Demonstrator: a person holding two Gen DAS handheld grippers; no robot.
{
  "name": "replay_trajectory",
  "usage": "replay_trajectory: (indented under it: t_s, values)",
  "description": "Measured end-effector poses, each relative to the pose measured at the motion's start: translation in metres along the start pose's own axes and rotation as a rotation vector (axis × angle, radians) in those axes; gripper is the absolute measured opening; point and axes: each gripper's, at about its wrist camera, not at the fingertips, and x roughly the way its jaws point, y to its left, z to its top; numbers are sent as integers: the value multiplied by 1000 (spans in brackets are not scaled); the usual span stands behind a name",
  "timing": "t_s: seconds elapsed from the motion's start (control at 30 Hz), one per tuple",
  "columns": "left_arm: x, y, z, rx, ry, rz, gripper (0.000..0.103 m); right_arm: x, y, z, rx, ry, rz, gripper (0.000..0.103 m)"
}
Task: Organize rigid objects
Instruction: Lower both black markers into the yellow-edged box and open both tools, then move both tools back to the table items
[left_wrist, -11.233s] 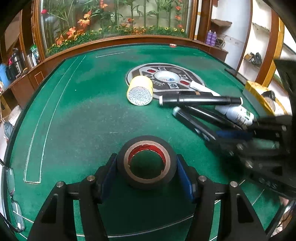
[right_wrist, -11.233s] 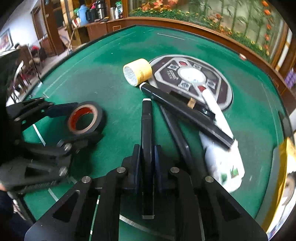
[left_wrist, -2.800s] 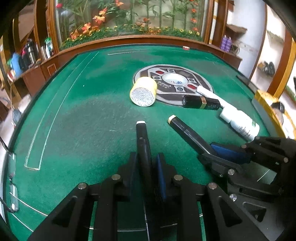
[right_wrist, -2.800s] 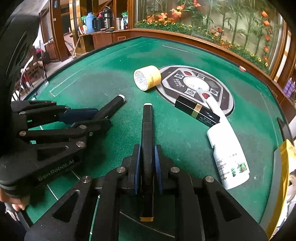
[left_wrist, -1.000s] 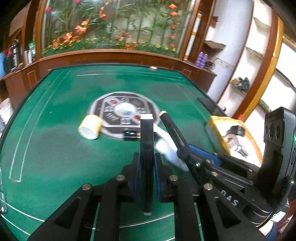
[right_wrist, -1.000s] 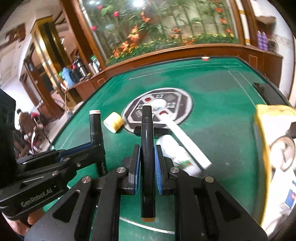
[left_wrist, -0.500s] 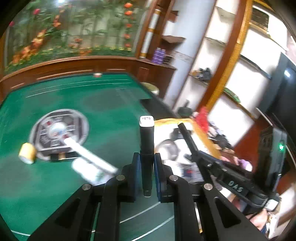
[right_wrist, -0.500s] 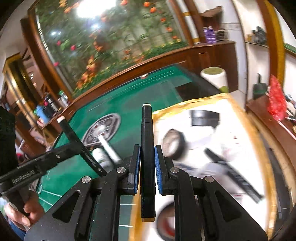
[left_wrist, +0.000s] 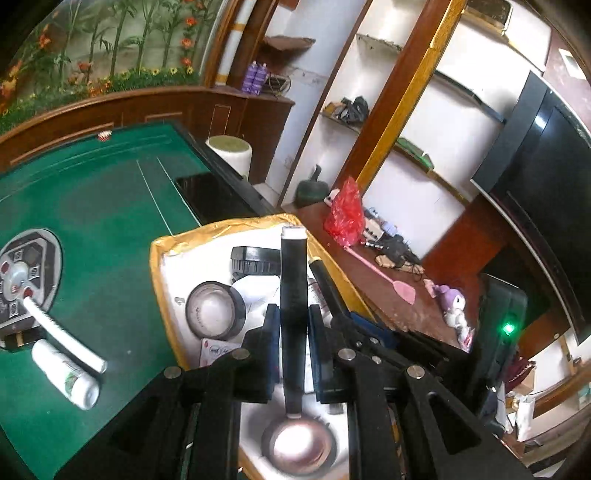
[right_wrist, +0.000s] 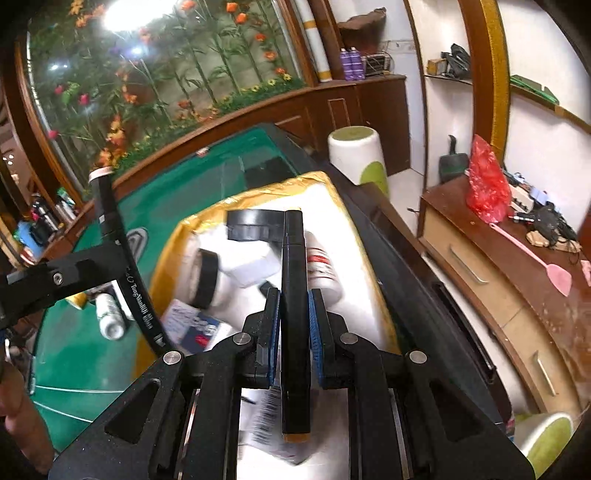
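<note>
My left gripper (left_wrist: 293, 325) is shut on a black marker with a white cap (left_wrist: 293, 269) and holds it over the white box with the gold rim (left_wrist: 162, 251). My right gripper (right_wrist: 294, 314) is shut on a second black marker (right_wrist: 293, 266), also over the box (right_wrist: 343, 206). In the box lie black tape rolls (left_wrist: 216, 308), a black lid (left_wrist: 255, 258), a white bottle with red print (right_wrist: 321, 266) and a card. The left gripper's marker also shows in the right wrist view (right_wrist: 110, 221); the right one's tip in the left wrist view (left_wrist: 321, 273).
The green table (left_wrist: 92, 221) still carries a white bottle (left_wrist: 64, 373), a white tube (left_wrist: 62, 332) and a round grey console (left_wrist: 26, 266). A wooden sideboard (right_wrist: 517, 258) with a red bag and pink swatter stands to the right. A white stool (right_wrist: 356, 155) stands beyond the box.
Both grippers have swung right and come closer over the box, each still holding its marker. The table objects have slid to the left of the views.
</note>
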Motion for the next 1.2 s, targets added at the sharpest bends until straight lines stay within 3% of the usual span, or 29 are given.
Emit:
replay_trajectory:
  t_s: [0.17,0.53,0.6,0.67,0.73,0.87,0.97,1.2]
  values:
    - [28,13,0,-37,52,13,14,6,-6,2,7,15,-6,14]
    - [42,26,-2,-92,96,-9,15,3,-5,3,-7,10,-33,16]
    - [41,29,-2,-116,111,-29,15,-1,-6,3,2,2,-37,19]
    - [39,31,-2,-126,122,-40,16,-5,-8,5,16,-11,-37,29]
    - [35,31,-3,-125,115,-42,16,-11,-8,6,21,-29,-37,44]
    - [20,31,-6,-116,98,-48,16,-22,-3,8,30,-51,-21,45]
    - [5,33,-10,-93,68,-33,16,-27,9,8,12,-55,54,45]
    - [-36,68,-22,-111,0,31,16,-29,68,1,-131,-41,140,45]
